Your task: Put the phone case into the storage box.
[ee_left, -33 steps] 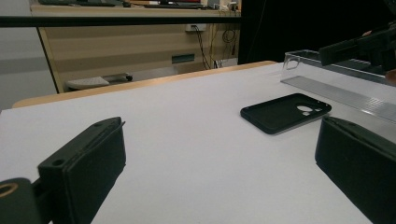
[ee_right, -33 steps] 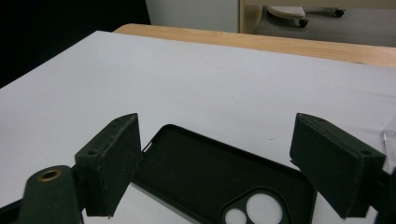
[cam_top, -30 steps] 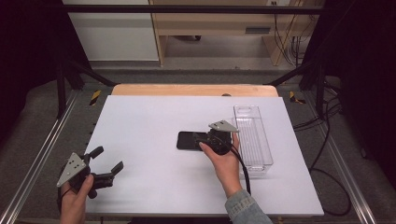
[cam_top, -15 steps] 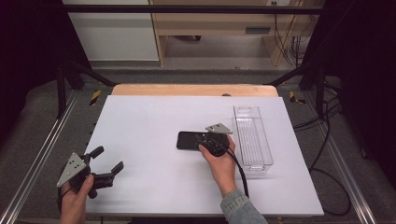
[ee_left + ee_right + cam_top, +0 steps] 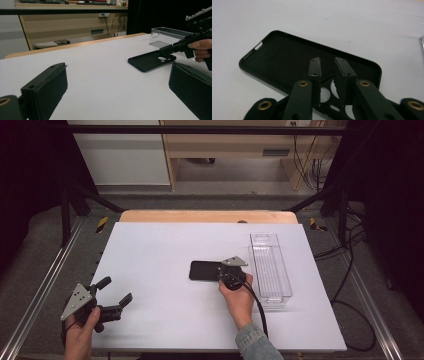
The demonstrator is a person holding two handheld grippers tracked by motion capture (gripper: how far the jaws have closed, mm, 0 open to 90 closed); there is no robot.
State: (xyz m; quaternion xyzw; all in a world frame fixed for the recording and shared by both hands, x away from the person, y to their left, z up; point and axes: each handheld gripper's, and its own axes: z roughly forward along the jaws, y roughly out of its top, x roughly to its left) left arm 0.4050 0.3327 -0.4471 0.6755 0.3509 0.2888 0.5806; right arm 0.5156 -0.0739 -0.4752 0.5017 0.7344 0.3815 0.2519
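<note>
Low left of the high view: left tongs (image 5: 114, 296) held level, gaping wide, empty. Mid-frame: right tongs (image 5: 226, 271) tipped down over the camera-hole end of the black phone case (image 5: 204, 270), just closing, narrow gap, gripping nothing. Case flat on the table (image 5: 165, 250), hollow up, long axis left-right, beside the clear tray (image 5: 270, 267).

Phone case (image 5: 204, 270) mid-table (image 5: 150, 250), clear tray (image 5: 270, 267) just to its right.

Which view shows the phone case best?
The right gripper view: the phone case lies open side up, with its port slot and camera cutouts clear. The left gripper view shows it side-on and farther off. The high view shows it as a small dark rectangle beside the clear tray.
</note>
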